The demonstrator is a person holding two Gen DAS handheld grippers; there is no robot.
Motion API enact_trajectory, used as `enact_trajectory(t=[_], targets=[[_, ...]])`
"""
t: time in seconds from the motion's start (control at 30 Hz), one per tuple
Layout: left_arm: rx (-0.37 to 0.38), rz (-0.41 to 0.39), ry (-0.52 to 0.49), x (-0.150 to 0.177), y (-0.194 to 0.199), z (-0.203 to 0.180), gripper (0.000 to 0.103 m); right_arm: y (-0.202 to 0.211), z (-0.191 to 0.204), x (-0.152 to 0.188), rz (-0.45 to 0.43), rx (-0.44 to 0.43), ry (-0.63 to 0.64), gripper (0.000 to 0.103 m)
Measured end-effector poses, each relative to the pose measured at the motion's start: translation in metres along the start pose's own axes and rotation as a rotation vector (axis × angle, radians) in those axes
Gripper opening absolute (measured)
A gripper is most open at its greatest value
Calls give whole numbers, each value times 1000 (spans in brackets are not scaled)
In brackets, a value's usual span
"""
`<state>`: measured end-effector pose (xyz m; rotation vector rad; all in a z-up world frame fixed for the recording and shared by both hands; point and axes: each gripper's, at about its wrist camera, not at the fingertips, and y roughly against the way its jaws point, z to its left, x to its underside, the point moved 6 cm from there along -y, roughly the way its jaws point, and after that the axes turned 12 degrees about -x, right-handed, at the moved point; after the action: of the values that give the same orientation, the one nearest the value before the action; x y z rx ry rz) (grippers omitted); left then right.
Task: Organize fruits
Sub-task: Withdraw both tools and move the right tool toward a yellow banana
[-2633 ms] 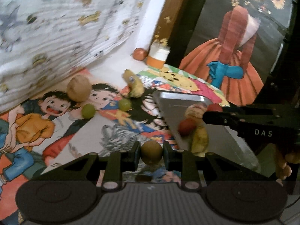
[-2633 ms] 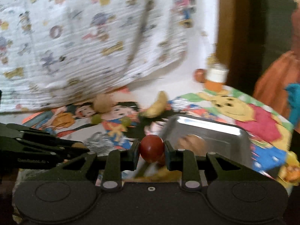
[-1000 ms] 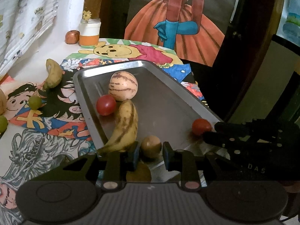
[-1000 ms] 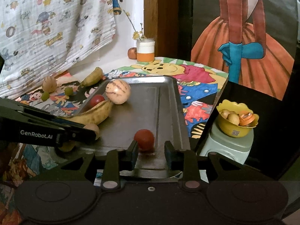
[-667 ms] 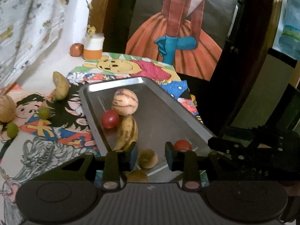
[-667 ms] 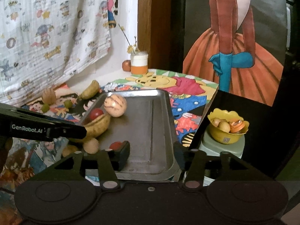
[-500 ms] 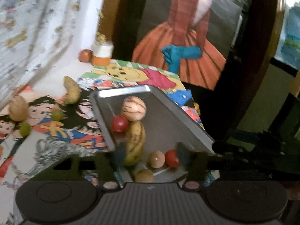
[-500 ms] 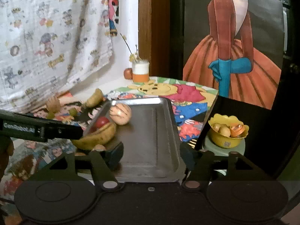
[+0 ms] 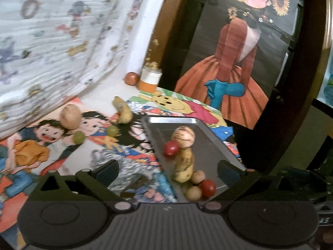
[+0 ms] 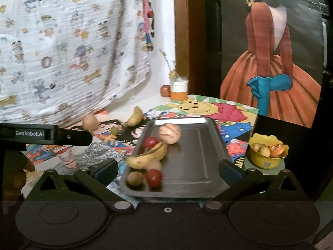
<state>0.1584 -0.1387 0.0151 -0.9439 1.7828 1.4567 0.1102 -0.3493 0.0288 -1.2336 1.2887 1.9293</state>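
Note:
A metal tray (image 10: 193,166) (image 9: 210,141) holds a striped round fruit (image 10: 169,133), a banana (image 10: 147,156), two red tomatoes (image 10: 154,178) (image 10: 151,142) and two small brown fruits (image 10: 135,178). On the cartoon cloth lie another banana (image 9: 122,112), a brown round fruit (image 9: 70,116) and two green fruits (image 9: 78,137) (image 9: 112,130). My left gripper (image 9: 167,171) is open and empty, back from the tray's near end. My right gripper (image 10: 168,169) is open and empty, above the tray's near edge.
An orange-and-white jar (image 10: 179,89) with a small red fruit (image 10: 165,91) beside it stands at the back by the wall. A yellow bowl (image 10: 267,153) of scraps sits off the table on the right. A patterned curtain (image 10: 62,41) hangs behind on the left.
Both grippers opened, letting go of the brown fruit and the tomato in the tray, then drew back. The left view has swung toward the loose fruits on the cloth.

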Motion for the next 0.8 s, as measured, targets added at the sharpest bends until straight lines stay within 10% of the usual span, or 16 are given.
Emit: enact_trajectory(t=[0.8], targets=[[-208, 104, 153, 44, 37, 153, 103, -69, 131, 33, 346, -246, 22, 102]])
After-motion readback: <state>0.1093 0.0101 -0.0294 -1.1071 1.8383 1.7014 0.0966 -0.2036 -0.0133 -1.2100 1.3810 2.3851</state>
